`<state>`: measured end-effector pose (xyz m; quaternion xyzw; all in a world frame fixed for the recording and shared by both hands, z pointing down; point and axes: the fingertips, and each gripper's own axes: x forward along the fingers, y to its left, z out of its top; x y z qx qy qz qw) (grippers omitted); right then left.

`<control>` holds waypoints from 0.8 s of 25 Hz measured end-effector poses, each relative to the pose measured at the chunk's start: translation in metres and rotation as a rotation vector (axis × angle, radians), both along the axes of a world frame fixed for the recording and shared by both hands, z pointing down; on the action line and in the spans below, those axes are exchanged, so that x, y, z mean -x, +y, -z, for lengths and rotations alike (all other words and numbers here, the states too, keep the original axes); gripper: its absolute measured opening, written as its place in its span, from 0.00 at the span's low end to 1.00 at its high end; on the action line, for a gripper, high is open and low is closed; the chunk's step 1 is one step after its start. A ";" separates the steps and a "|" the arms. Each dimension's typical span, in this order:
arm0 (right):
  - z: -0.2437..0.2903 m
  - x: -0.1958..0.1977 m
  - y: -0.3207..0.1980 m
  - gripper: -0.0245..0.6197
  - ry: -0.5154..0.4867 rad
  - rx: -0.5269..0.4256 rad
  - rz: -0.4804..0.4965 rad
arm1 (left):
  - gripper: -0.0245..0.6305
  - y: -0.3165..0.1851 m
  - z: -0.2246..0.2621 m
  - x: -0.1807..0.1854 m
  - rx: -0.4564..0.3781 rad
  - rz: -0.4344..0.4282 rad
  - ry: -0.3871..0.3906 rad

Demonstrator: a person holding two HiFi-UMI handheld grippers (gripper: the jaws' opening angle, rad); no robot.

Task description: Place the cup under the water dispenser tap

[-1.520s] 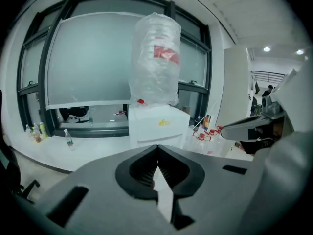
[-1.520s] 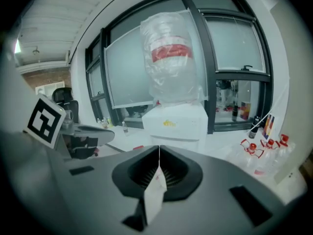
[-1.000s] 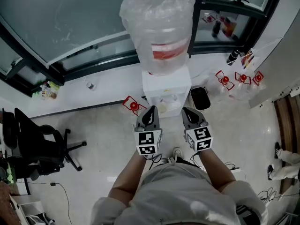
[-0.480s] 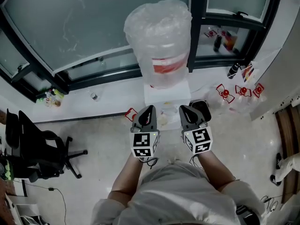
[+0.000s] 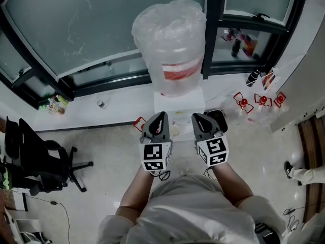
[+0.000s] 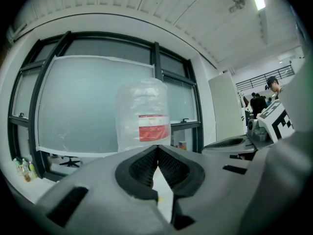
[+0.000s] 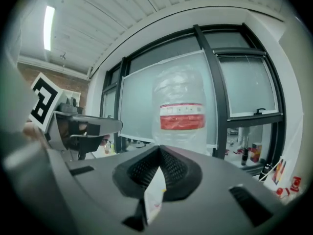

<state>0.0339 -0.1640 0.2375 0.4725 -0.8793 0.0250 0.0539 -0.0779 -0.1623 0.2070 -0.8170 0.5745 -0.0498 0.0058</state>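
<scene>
Water dispenser (image 5: 179, 111), plastic-wrapped bottle (image 5: 170, 39) on top, stands against the window (image 5: 91, 24). No view lets me place the cup. Left gripper (image 5: 160, 117) and right gripper (image 5: 197, 118) hover side by side just before the dispenser. Both have their jaws fully closed, gripping nothing. Office chair (image 5: 35, 159) sits well to the dispenser's left.

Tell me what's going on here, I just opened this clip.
A person stands facing a water dispenser topped with a big bottle wrapped in plastic, set against a window. They hold the left claw and the right claw side by side, pointed at the dispenser. Both claws are shut with nothing between them. No cup shows in any view, so placing it has not yet begun.
</scene>
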 end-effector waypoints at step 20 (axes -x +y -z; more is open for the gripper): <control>0.000 0.006 0.005 0.08 0.065 -0.037 0.014 | 0.07 0.001 -0.012 -0.004 0.045 -0.001 0.008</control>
